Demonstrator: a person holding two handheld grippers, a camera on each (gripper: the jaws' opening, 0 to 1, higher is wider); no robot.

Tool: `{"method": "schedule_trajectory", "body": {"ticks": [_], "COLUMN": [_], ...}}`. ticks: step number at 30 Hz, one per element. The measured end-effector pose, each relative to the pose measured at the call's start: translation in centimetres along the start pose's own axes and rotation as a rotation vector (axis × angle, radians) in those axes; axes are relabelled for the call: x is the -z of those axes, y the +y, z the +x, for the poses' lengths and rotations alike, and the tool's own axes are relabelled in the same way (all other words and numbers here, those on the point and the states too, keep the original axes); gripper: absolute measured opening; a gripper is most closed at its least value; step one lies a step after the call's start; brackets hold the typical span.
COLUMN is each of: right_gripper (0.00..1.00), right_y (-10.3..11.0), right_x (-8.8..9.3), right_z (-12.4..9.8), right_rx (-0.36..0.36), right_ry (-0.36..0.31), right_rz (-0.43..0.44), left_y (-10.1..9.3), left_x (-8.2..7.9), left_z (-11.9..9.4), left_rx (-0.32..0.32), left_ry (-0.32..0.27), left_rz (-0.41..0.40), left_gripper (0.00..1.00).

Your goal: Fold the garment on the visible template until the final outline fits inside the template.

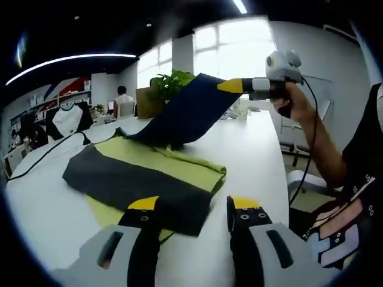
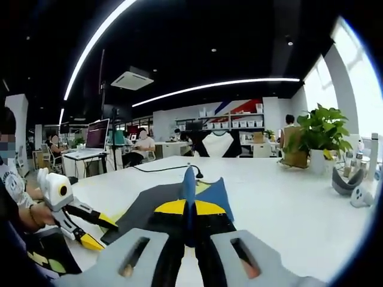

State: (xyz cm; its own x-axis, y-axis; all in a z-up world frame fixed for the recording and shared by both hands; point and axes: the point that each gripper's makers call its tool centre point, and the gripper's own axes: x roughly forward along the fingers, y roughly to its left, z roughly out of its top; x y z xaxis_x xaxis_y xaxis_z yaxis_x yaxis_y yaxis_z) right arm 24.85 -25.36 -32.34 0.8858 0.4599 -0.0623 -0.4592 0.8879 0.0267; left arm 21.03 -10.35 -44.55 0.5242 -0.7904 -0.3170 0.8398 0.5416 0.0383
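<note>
Left gripper view: right gripper (image 1: 230, 85), upper right, clamped on navy flap of garment (image 1: 143, 173), lifted off white tabletop (image 1: 251, 149). Left gripper (image 1: 194, 209) jaws apart, empty, at frame bottom. Fold judged partway; flap not yet laid, template not discernible

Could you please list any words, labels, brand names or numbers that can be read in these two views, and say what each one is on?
There is no readable text in either view.
The garment on the white table shows plain colour panels, no print.
The boxes on the far shelves and the monitor screen are too small and blurred to read.
</note>
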Motion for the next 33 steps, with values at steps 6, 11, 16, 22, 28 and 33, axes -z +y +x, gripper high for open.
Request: {"method": "schedule_trajectory", "body": {"ticks": [6,11,16,22,28,33], "right_gripper": [0.0,0.0,0.0,0.0,0.0,0.0], "right_y": [0.1,0.2,0.2,0.4,0.2,0.0], "right_x": [-0.1,0.0,0.0,0.0,0.3,0.2], "right_z": [0.0,0.0,-0.1,0.0,0.6,0.5], "right_rx": [-0.004,-0.01,-0.008,-0.004,0.022,0.035], "right_ry": [-0.002,-0.001,-0.002,0.001,0.018,0.012], "right_rz": [0.003,0.005,0.002,-0.011,-0.046,-0.053], "left_y": [0.1,0.2,0.4,0.8,1.8,3.5], "left_x": [0.3,0.1,0.0,-1.9,-3.8,-5.6], "left_z": [0.1,-0.1,-0.3,-1.3,-2.5,-3.5], "left_rx": [0.012,0.016,0.011,-0.002,-0.017,-0.056], "left_ry": [0.017,0.008,0.007,-0.057,-0.118,-0.173], "left_rz": [-0.014,0.008,-0.015,-0.029,-0.045,-0.084], "left_gripper": [0.22,0.04,0.03,0.03,0.03,0.03]}}
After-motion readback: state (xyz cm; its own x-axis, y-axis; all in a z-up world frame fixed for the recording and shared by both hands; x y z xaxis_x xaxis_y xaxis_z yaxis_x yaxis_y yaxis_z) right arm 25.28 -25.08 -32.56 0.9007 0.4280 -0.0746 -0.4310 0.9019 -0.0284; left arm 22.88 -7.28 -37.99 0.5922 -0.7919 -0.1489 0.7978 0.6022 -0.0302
